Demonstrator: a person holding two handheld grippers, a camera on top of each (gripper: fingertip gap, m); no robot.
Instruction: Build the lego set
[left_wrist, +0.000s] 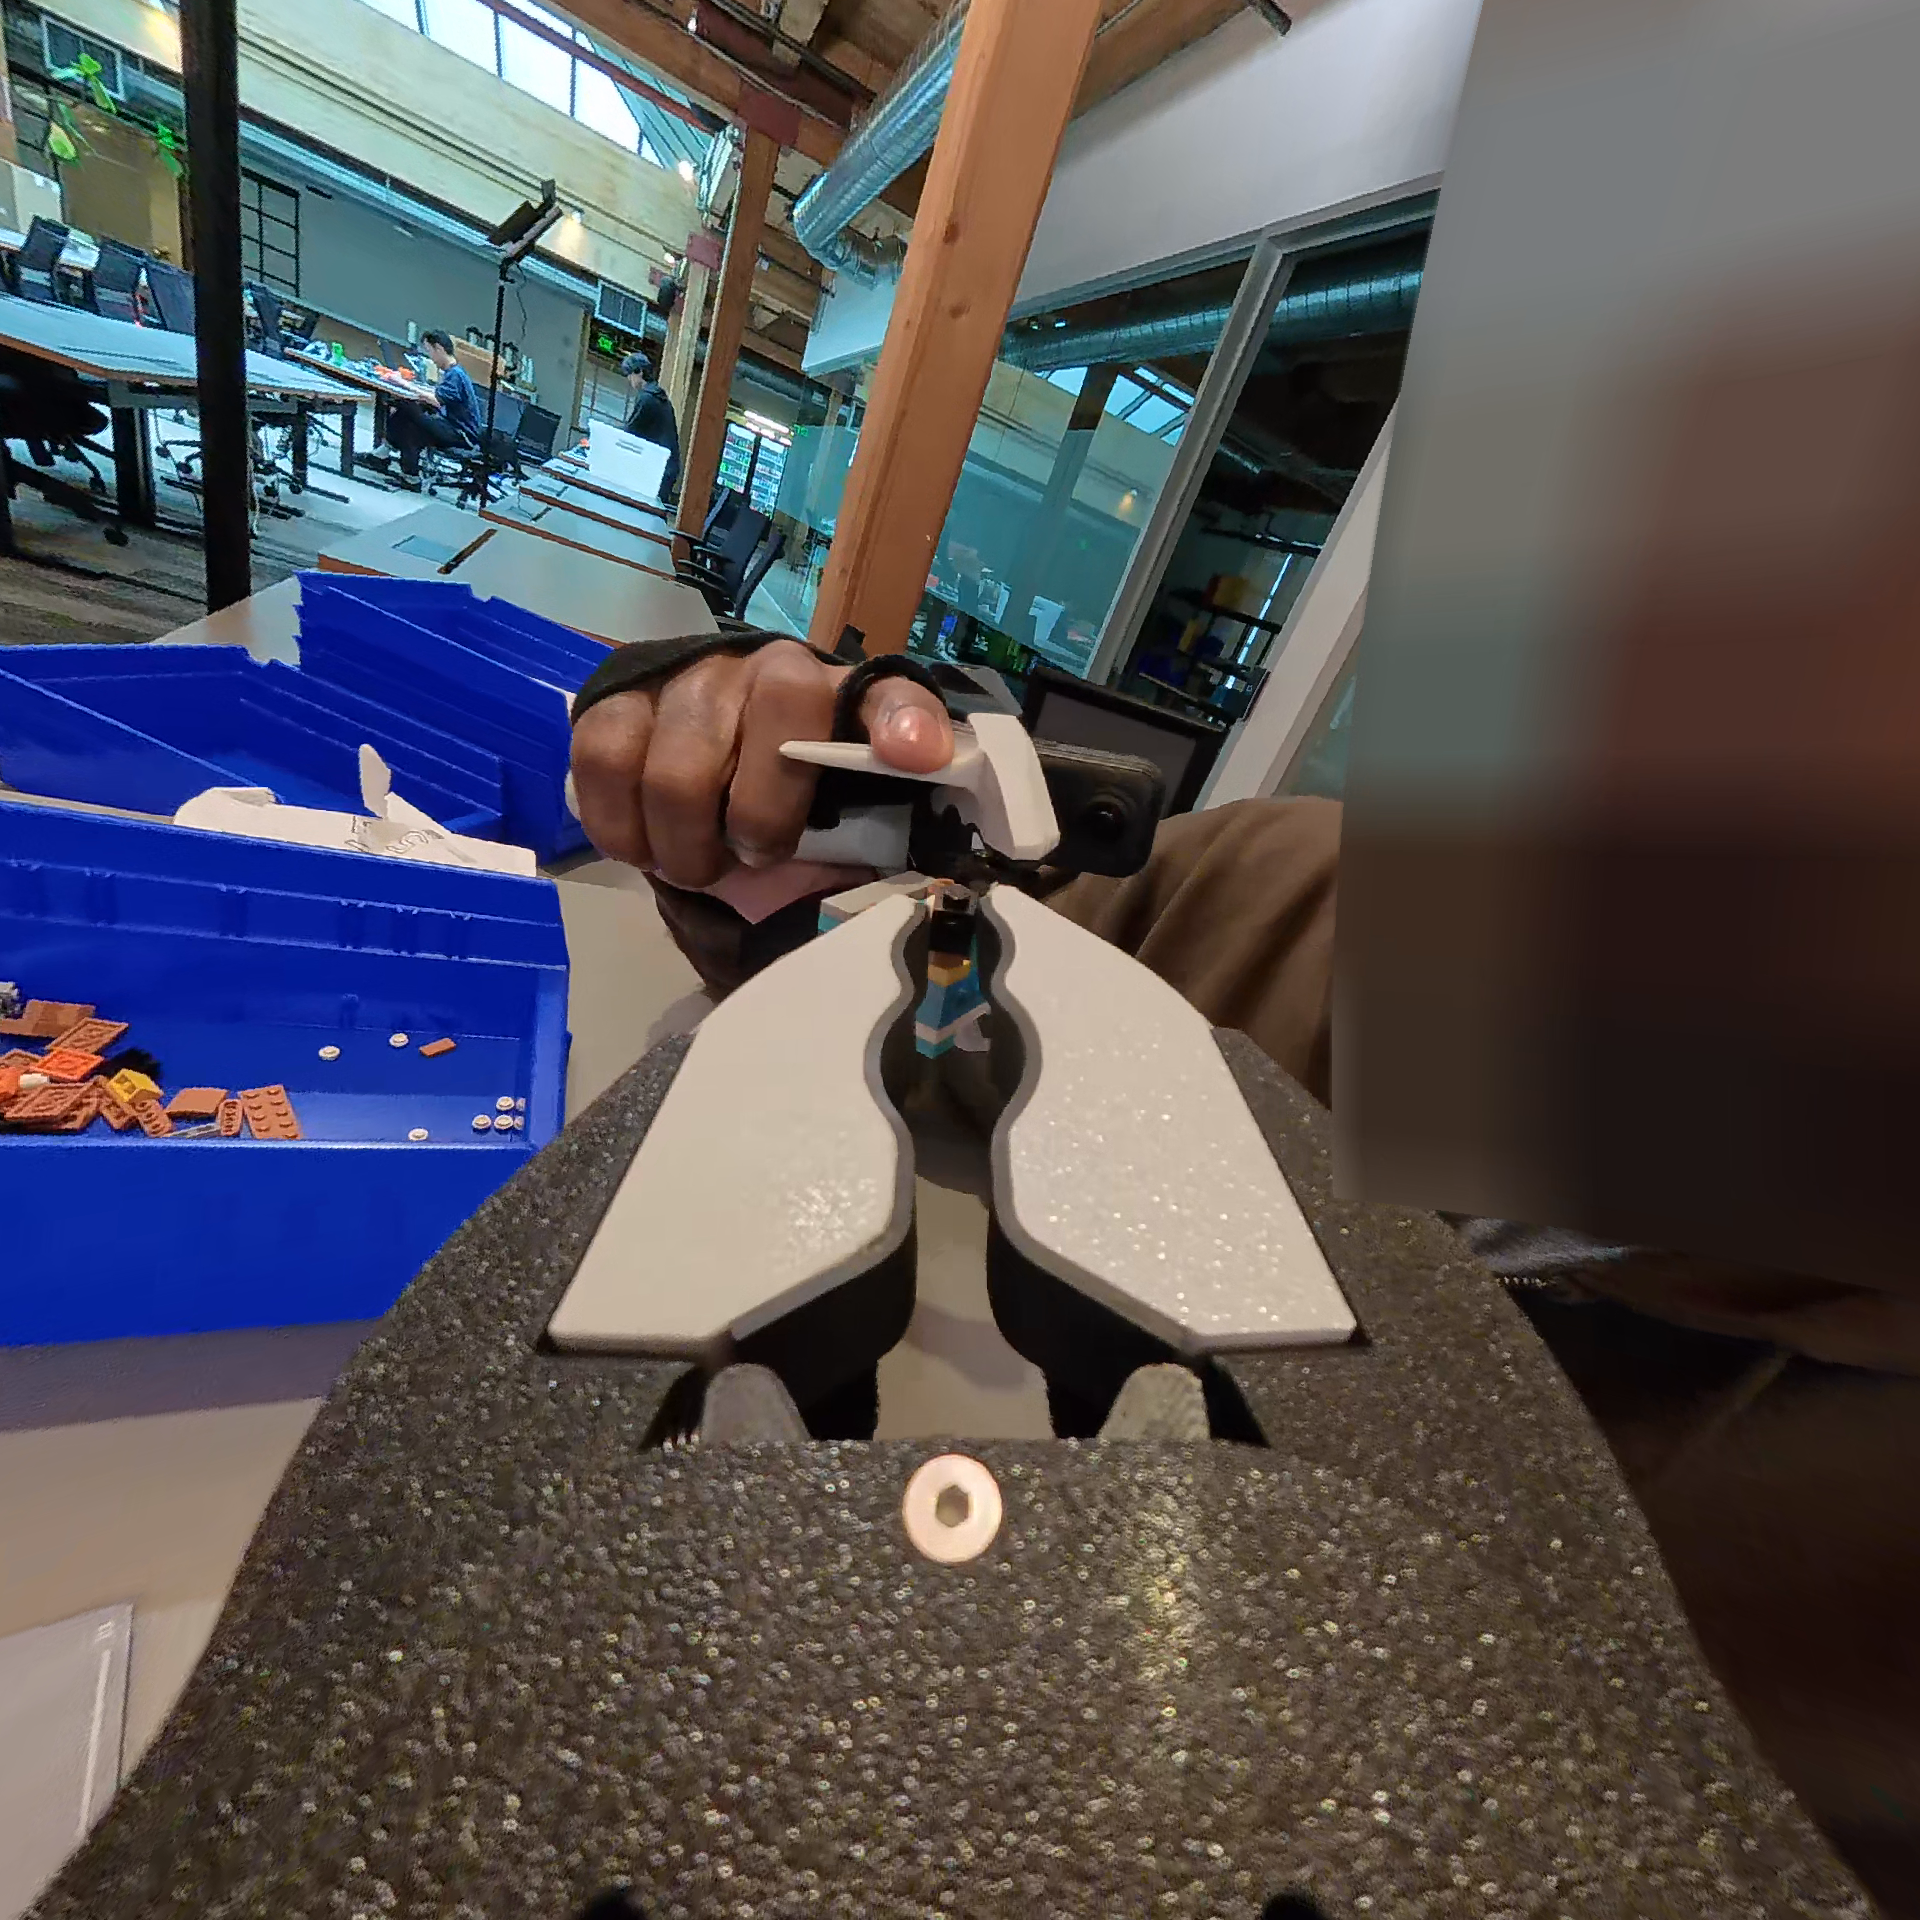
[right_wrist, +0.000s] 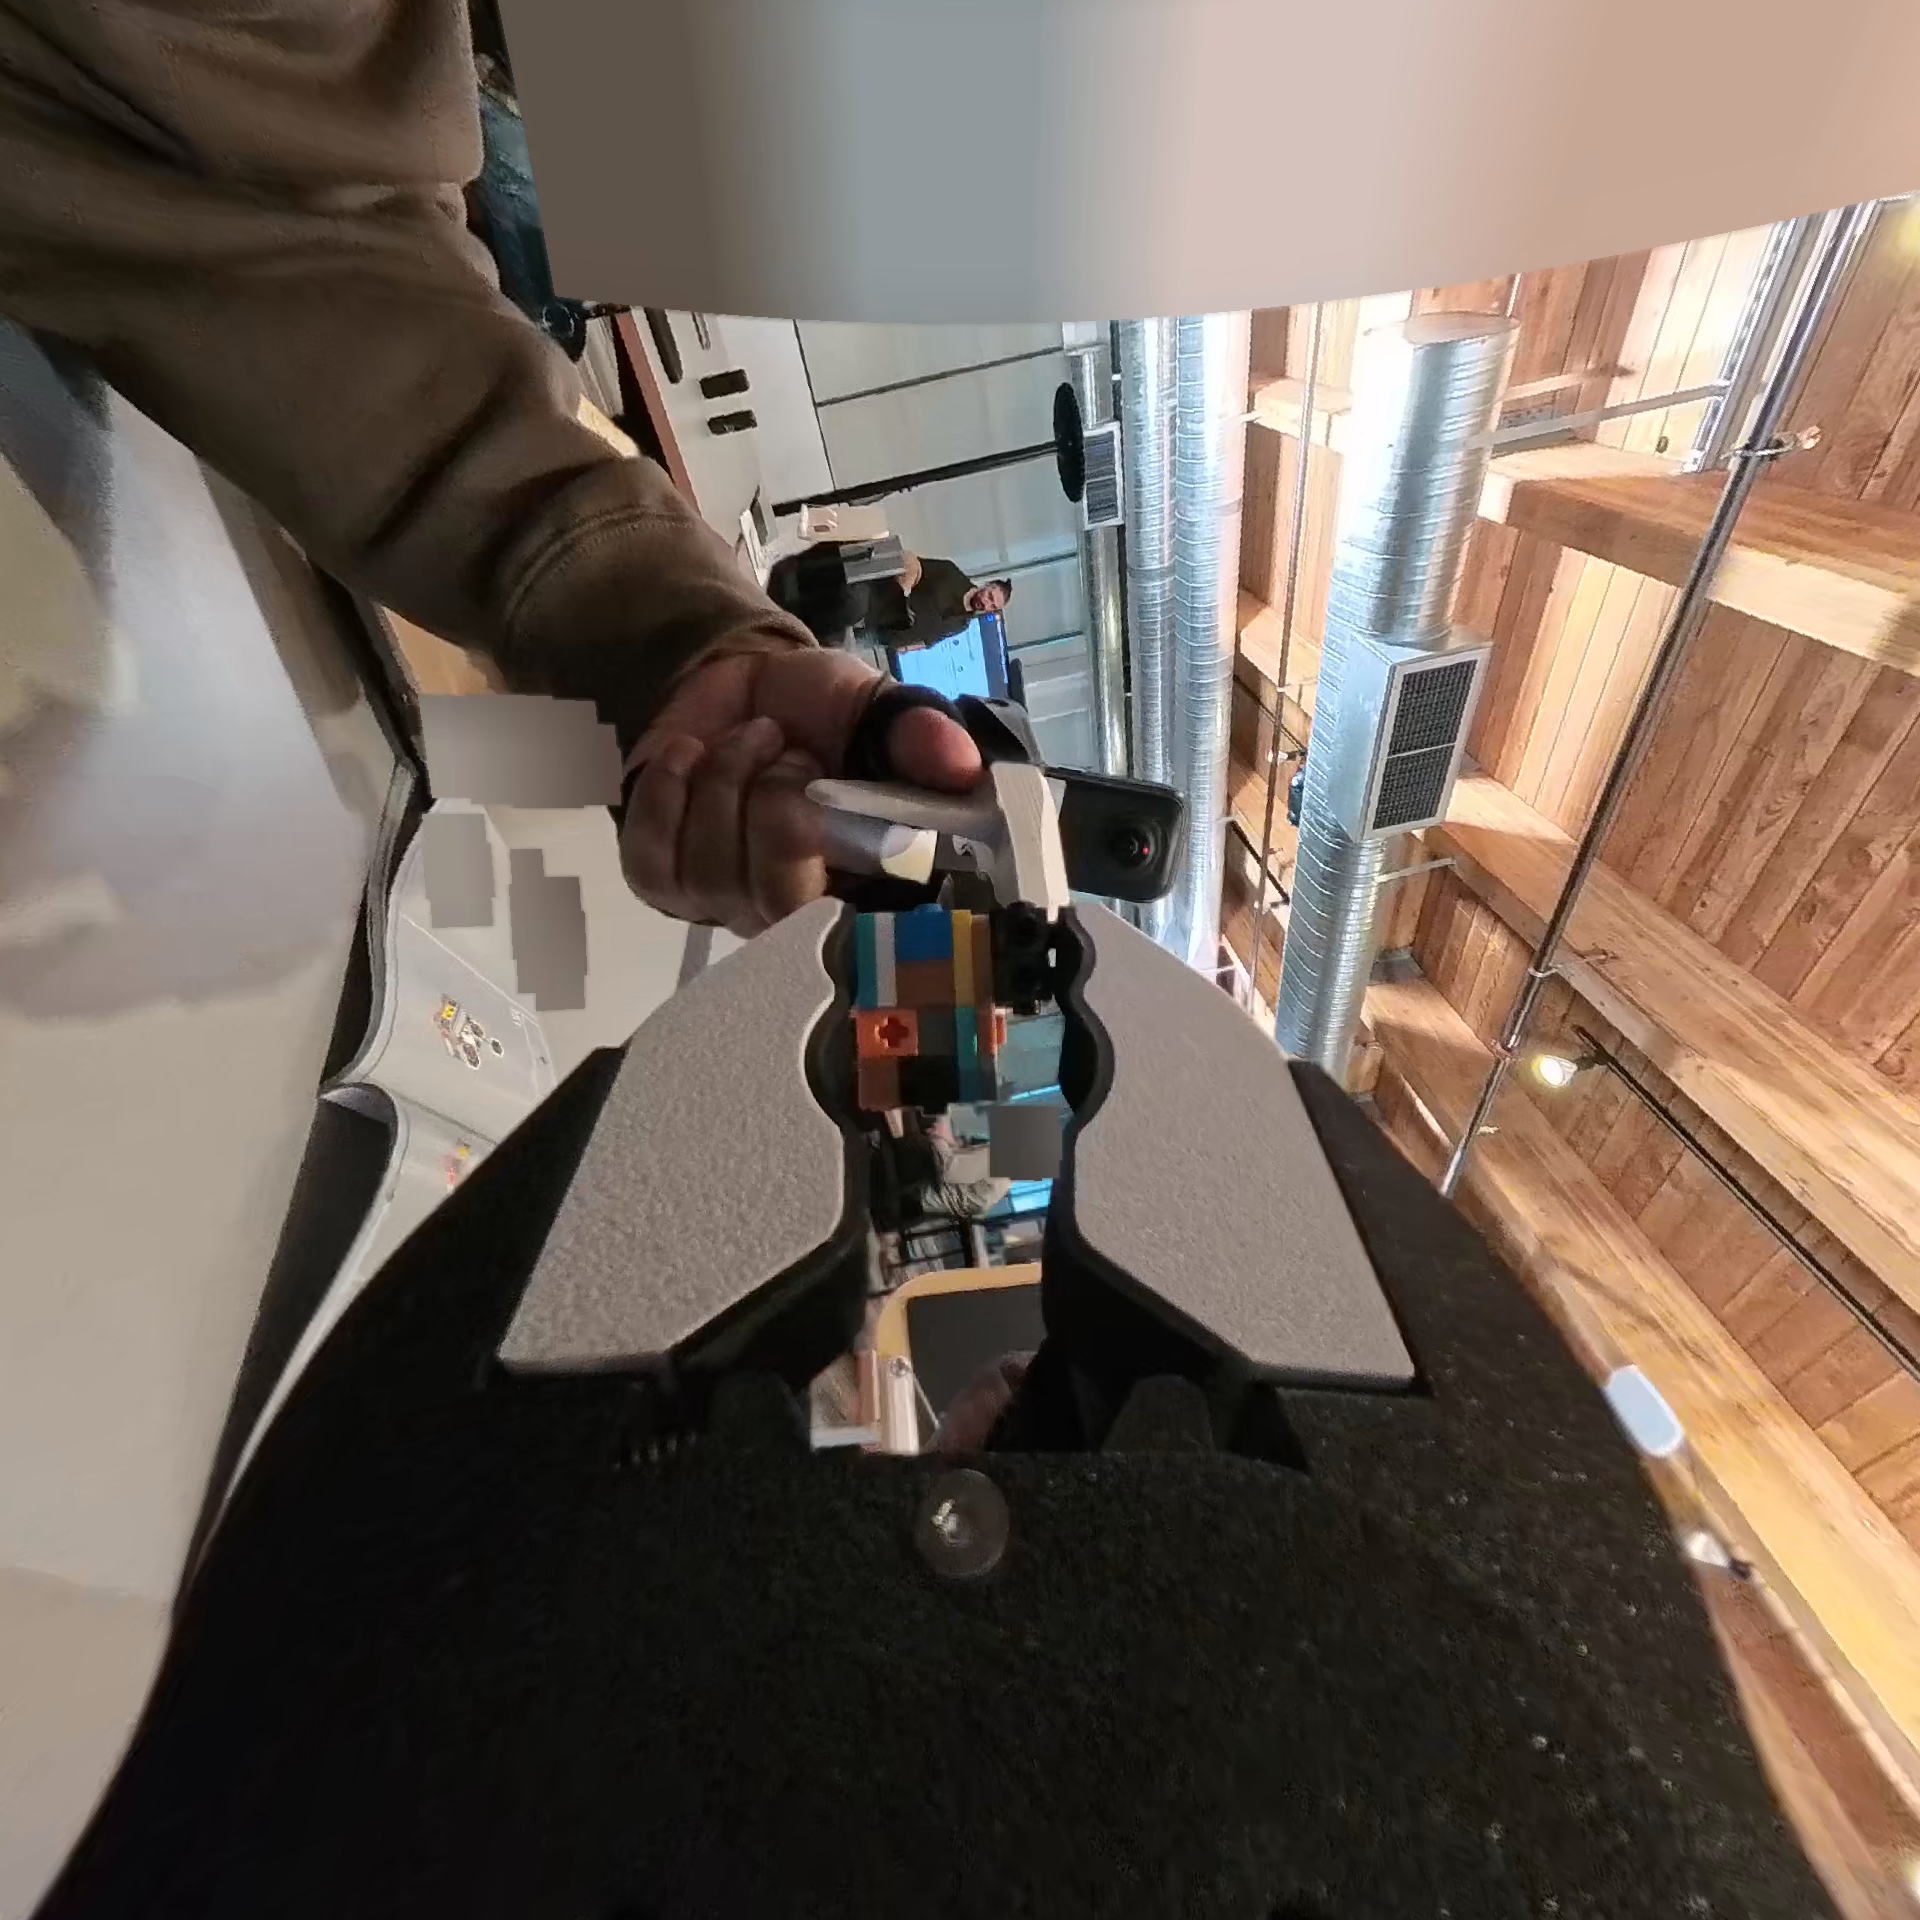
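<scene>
Grey-padded fingers of the left gripper (left_wrist: 951, 920) are drawn close, the tips pinching a small dark piece on top of a small lego figure (left_wrist: 948, 1003) with a light-blue body that shows in the gap between them. In the right wrist view, the right gripper (right_wrist: 951, 997) is closed on the lego assembly (right_wrist: 925, 1023), a multicoloured block of blue, brown, orange and teal bricks. Both are held up in the air, facing each other (each view shows the opposite hand and its camera just beyond the tips).

Step in hand, as judged: mating a held piece to the held assembly. The next move calls for stud alignment and a straight, firm press without slip.

Farther left, a blue bin (left_wrist: 281, 1226) on the pale table (left_wrist: 125, 1475) holds loose brown and orange plates (left_wrist: 135, 1091); more blue bins (left_wrist: 436, 686) stand behind. Beyond: an open office with a timber post (left_wrist: 935, 343) and metal ducting.
</scene>
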